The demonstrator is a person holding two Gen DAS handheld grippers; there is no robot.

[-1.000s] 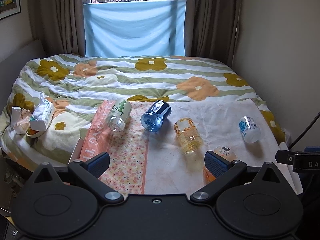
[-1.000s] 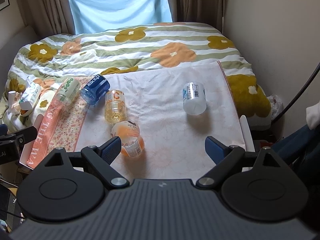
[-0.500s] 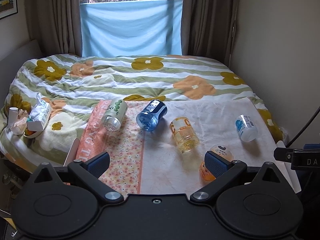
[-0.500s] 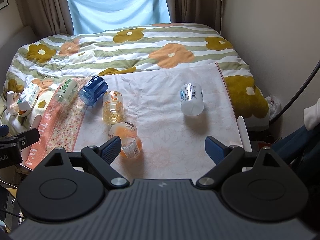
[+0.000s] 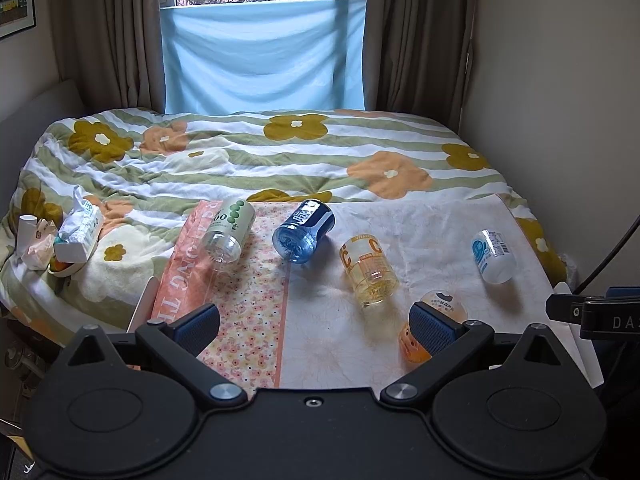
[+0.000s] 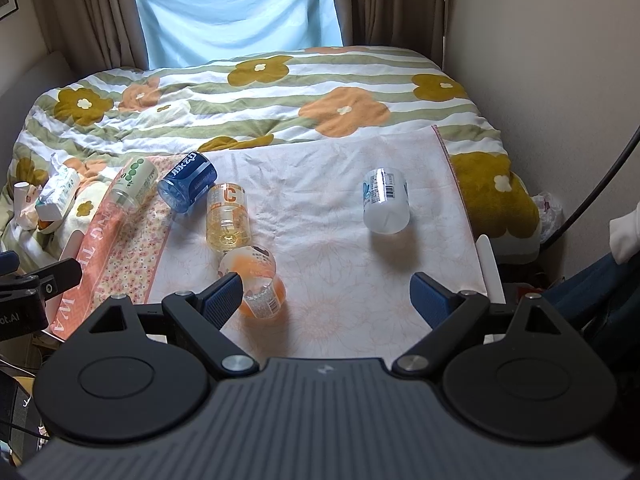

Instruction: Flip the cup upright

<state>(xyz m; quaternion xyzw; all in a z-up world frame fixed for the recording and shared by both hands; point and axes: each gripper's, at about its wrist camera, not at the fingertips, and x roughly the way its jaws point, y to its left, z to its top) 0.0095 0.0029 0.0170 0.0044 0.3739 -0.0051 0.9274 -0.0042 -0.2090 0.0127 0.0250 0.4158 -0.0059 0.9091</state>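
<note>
Right now both your hand-held grippers hover over the near edge of the bed, jaws spread wide, nothing held: left hand-held gripper (image 5: 314, 322), right hand-held gripper (image 6: 326, 294).

Five cups lie on their sides on the cloths over the bed, none upright yet, all look empty:
- green-dot cup (image 5: 229, 231), clear w/ white label, green dots + "00" readable; lies on the pink floral cloth (image 5: 240, 320).
- blue cup (image 5: 304, 231), blue tinted, white script on label, can't read it; sits between green-dot cup and yellow cup.
- yellow cup (image 5: 369, 270), clear yellow, big orange "C" on label, small print above looks like "VITA..", not sure.
- orange cup (image 6: 253, 282), orange tint, white label w/ barcode; nearest you, partly behind right gripper's left finger (image 6: 222, 300). In left wrist view it's mostly hidden behind a finger pad.
- white cup (image 6: 386, 206), frosted, blue/white label w/ barcode, lies well apart from the others on the right side of the white cloth (image 6: 320, 200).

Pink floral cloth has a salmon border w/ big white letters, partly readable ("ONG", "WA").

Tissue pack (image 5: 78, 232) sits on the flowered duvet (image 5: 280, 152) at far left w/ some small clutter beside it. Blue curtain panel (image 5: 260, 52) hangs over the window behind the bed.
</note>
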